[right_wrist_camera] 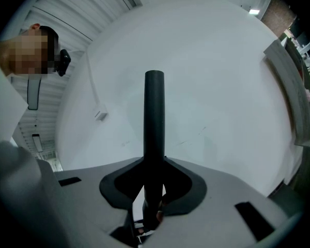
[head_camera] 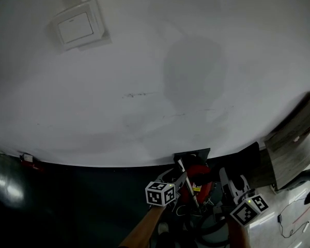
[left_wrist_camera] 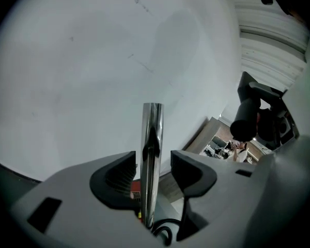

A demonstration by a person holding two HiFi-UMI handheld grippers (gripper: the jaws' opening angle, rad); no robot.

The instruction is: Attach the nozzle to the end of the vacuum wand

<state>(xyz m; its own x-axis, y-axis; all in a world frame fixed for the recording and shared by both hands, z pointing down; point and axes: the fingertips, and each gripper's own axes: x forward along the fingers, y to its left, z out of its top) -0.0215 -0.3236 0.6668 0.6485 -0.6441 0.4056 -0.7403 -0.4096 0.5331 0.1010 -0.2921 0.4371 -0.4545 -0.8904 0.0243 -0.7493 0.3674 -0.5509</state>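
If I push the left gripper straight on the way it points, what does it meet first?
Probably the chrome wand: it stands between the open jaws of the left gripper, clear of both pads. Past it there is only the white wall, at a distance I cannot judge.

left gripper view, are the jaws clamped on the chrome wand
No, the left gripper has its pads apart, a gap on each side of the chrome wand.

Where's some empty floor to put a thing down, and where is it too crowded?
The dark floor at the lower left looks bare, between the foot of the white wall and the left tool. It is crowded around the red vacuum and its dark hose, and a thin cable lies on the pale floor by the wooden cabinet.
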